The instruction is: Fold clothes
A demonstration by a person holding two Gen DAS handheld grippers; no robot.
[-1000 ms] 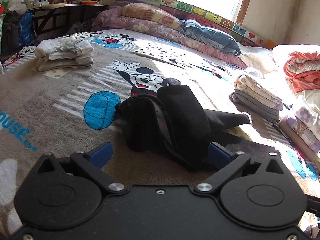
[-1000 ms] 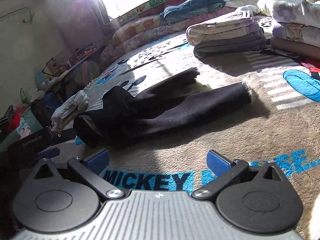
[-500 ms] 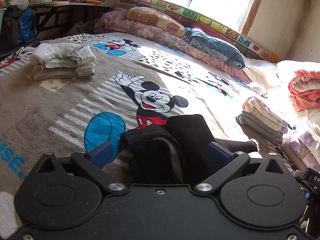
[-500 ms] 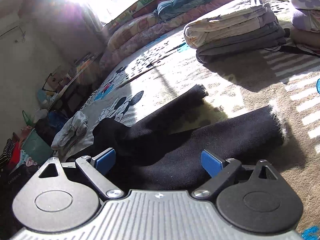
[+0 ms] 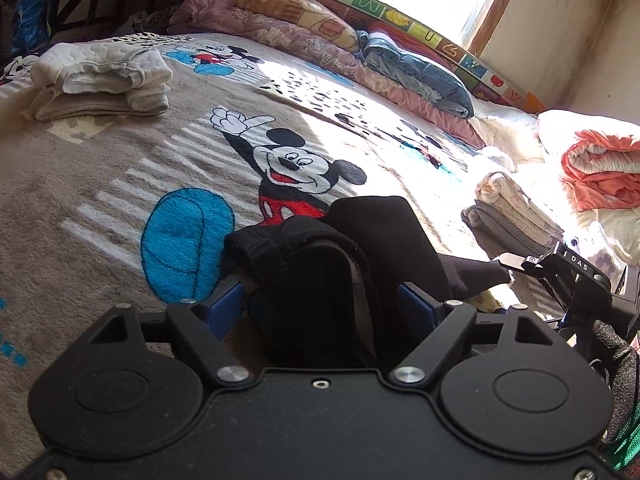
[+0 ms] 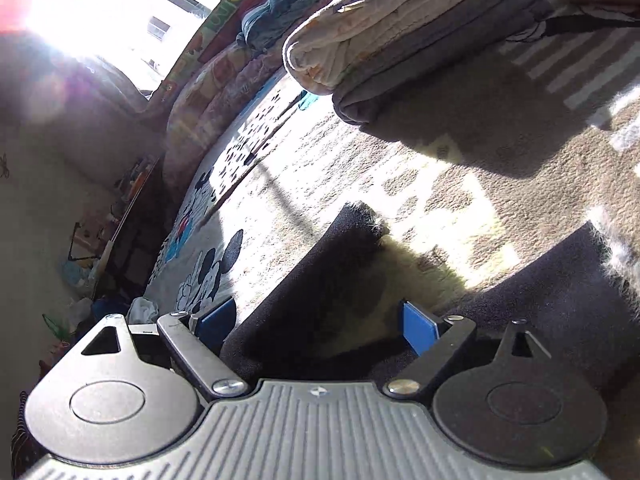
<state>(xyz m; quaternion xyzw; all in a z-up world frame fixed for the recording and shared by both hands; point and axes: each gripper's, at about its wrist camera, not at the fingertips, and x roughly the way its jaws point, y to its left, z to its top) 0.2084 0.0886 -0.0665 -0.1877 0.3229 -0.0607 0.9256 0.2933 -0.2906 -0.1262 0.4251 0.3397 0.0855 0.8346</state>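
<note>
Black trousers (image 5: 320,272) lie crumpled on the Mickey Mouse blanket (image 5: 100,184). My left gripper (image 5: 320,306) is open and low over the bunched waistband end. The fabric bulges up between its blue pads (image 5: 224,304) without being pinched. In the right wrist view, two black trouser legs run away from me. One leg (image 6: 316,276) passes between the wide-apart fingers of my open right gripper (image 6: 318,322). The other leg (image 6: 560,300) lies just to the right of it. The camera there is tilted and close to the blanket.
A folded white pile (image 5: 100,80) sits far left, and a cream-and-grey folded stack (image 5: 516,216) (image 6: 400,40) lies right of the trousers. An orange quilt (image 5: 600,168) is far right, with pillows (image 5: 320,28) under the window. A gloved hand (image 5: 616,360) is at the right edge.
Both grippers have dropped and moved forward onto the trousers. The waistband now sits between the left fingers, which have narrowed slightly, and a leg sits between the right fingers. The right view has tilted.
</note>
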